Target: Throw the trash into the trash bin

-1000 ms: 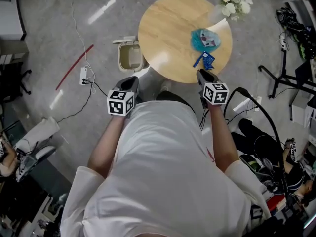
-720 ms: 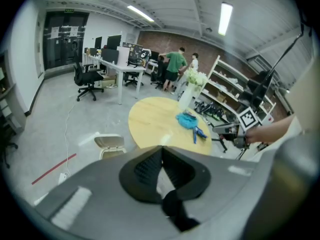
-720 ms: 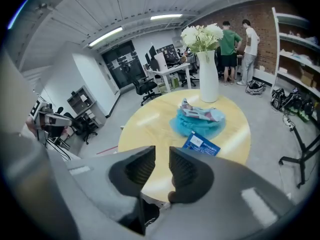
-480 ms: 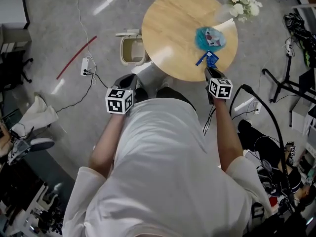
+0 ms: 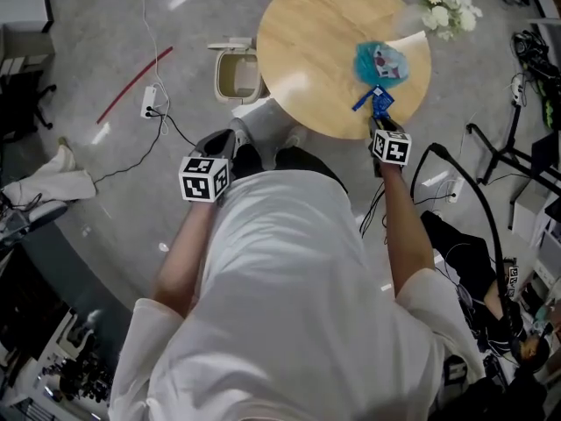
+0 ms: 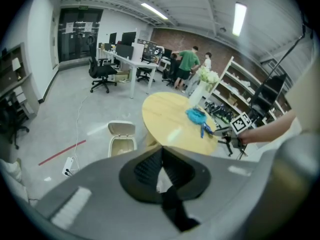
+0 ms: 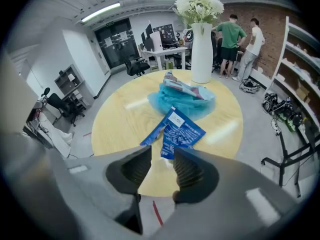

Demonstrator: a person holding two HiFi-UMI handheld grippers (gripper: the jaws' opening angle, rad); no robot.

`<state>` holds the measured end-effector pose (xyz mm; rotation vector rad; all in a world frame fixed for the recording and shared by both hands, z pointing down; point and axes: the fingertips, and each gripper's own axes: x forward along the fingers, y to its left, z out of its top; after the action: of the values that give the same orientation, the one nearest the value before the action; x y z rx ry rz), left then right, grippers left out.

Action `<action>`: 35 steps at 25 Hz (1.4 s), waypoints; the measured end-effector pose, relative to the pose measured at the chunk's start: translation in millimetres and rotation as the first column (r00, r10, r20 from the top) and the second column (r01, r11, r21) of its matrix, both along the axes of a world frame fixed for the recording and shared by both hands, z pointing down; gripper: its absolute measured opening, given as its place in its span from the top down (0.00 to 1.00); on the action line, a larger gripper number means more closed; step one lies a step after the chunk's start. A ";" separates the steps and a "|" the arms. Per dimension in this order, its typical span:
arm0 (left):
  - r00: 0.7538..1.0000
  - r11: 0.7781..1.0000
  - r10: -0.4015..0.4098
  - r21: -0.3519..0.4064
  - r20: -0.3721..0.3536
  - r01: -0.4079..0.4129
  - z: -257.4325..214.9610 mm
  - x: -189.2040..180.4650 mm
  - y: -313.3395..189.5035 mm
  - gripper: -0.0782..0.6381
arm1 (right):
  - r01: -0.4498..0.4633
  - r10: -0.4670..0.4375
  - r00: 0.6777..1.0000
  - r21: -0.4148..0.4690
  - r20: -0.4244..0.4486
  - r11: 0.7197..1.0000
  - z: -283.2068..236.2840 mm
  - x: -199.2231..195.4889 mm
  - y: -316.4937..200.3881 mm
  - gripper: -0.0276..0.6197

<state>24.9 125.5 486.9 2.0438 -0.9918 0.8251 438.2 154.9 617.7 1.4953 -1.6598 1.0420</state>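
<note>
A blue snack wrapper (image 5: 372, 103) (image 7: 180, 134) lies near the front edge of the round wooden table (image 5: 307, 42) (image 7: 120, 119), with a crumpled teal bag (image 5: 381, 62) (image 7: 182, 101) behind it. My right gripper (image 5: 379, 123) (image 7: 162, 154) points down at the wrapper's near edge. It is open; its jaws have just been opening, and the pads press on nothing. My left gripper (image 5: 226, 140) (image 6: 161, 151) hangs over the floor, shut and empty. The beige trash bin (image 5: 238, 77) (image 6: 121, 141) stands open on the floor left of the table.
A white vase (image 7: 201, 46) of flowers (image 5: 449, 7) stands at the table's far edge. A power strip (image 5: 149, 102) with cables and a red line (image 5: 131, 86) lie on the floor at left. A black stand (image 5: 504, 139) and cables crowd the right.
My right gripper has come down and forward to the table edge, right up to the blue wrapper. The left gripper has drifted a little; the bin and the trash lie as before.
</note>
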 end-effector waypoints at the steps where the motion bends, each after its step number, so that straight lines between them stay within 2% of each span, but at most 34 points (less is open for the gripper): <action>1: 1.000 1.000 -0.003 -0.003 0.000 0.003 0.4 -0.4 0.4 0.88 | -0.001 0.000 1.000 -0.001 -0.007 1.000 2.4 1.7 -0.8 0.73; 7: 1.000 1.000 -0.008 -0.020 0.001 0.008 5.6 1.5 3.3 0.88 | 0.056 -0.058 0.996 -0.039 -0.063 0.998 15.3 2.6 -8.1 0.60; 11: 1.000 1.000 -0.017 -0.027 0.003 0.017 7.3 3.1 5.7 0.88 | 0.069 -0.078 0.988 -0.074 -0.131 0.995 25.2 9.4 -9.4 0.53; 14: 1.000 0.999 -0.024 -0.031 0.005 0.024 7.3 1.2 8.8 0.88 | 0.080 -0.093 0.983 -0.090 -0.156 0.993 30.0 10.7 -11.6 0.53; 17: 1.000 0.999 -0.031 -0.037 0.007 0.031 8.4 -1.7 11.0 0.88 | 0.051 -0.069 0.985 -0.115 -0.158 0.992 34.9 14.9 -10.4 0.54; 18: 0.999 0.999 -0.032 -0.039 0.009 0.033 8.7 -2.8 11.6 0.88 | 0.038 -0.056 0.986 -0.118 -0.158 0.992 35.5 16.5 -10.3 0.56; 21: 0.999 0.998 -0.035 -0.044 0.011 0.036 10.2 -6.0 13.8 0.88 | 0.008 -0.027 0.986 -0.117 -0.165 0.993 34.5 20.8 -11.1 0.75; 27: 1.000 0.998 -0.026 -0.054 0.009 0.026 16.4 -3.5 16.4 0.88 | 0.004 -0.022 0.986 -0.107 -0.166 0.994 32.4 26.5 -13.3 0.95; 35: 1.000 0.999 -0.021 -0.038 -0.008 0.021 10.8 -6.9 10.5 0.88 | 0.021 -0.034 0.984 -0.077 -0.173 0.997 12.9 25.1 -14.6 0.96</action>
<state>18.0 136.0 497.8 2.0003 -0.9839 0.8171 463.3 140.3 630.5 1.4666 -1.4996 0.9211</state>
